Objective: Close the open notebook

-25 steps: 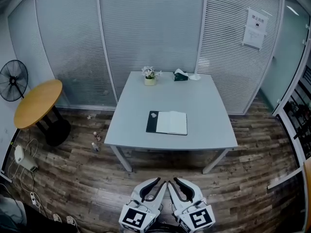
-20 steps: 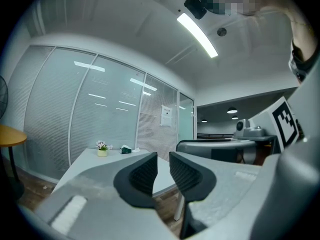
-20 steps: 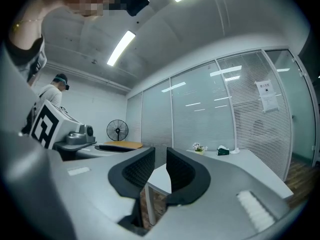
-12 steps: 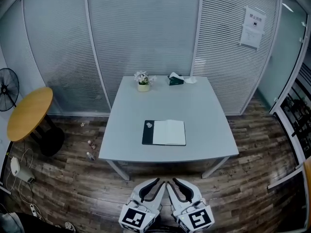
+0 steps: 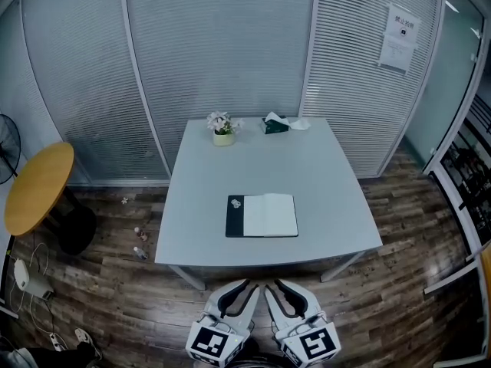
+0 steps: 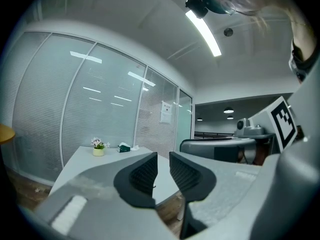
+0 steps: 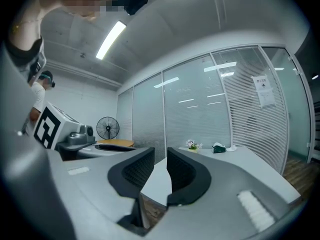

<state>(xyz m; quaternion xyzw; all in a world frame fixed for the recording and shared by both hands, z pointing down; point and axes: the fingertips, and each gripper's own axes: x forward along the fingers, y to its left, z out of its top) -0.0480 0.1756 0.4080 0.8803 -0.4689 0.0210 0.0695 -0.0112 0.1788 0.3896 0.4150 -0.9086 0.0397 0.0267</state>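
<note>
Moved: table (image 5: pixel 337 205) and notebook (image 5: pixel 262 215) sit lower in the head view and nearer the grippers than a second ago. The fan (image 5: pixel 6 146) has slid almost off the left edge, so the person has walked up closer.
Around: flower pot (image 5: pixel 222 131) and tissue box (image 5: pixel 274 124) at the table's far edge, round wooden table (image 5: pixel 38 186) off to the left, paper notice (image 5: pixel 399 38) up on the glass wall with blinds.
Between: a strip of wood floor (image 5: pixel 115 297) and the table's near edge separate the grippers from the notebook.
Task thing: notebook lies open and flat, mid-table toward the near side, dark cover left, white page right, well apart from both grippers.
Left gripper (image 5: pixel 244 294): low at the bottom of the head view, pointing roughly level at the table, jaws slightly apart, gripping nothing.
Right gripper (image 5: pixel 285 294): just beside it, same pose, jaws a bit apart and just been opening a touch, only air between them.
</note>
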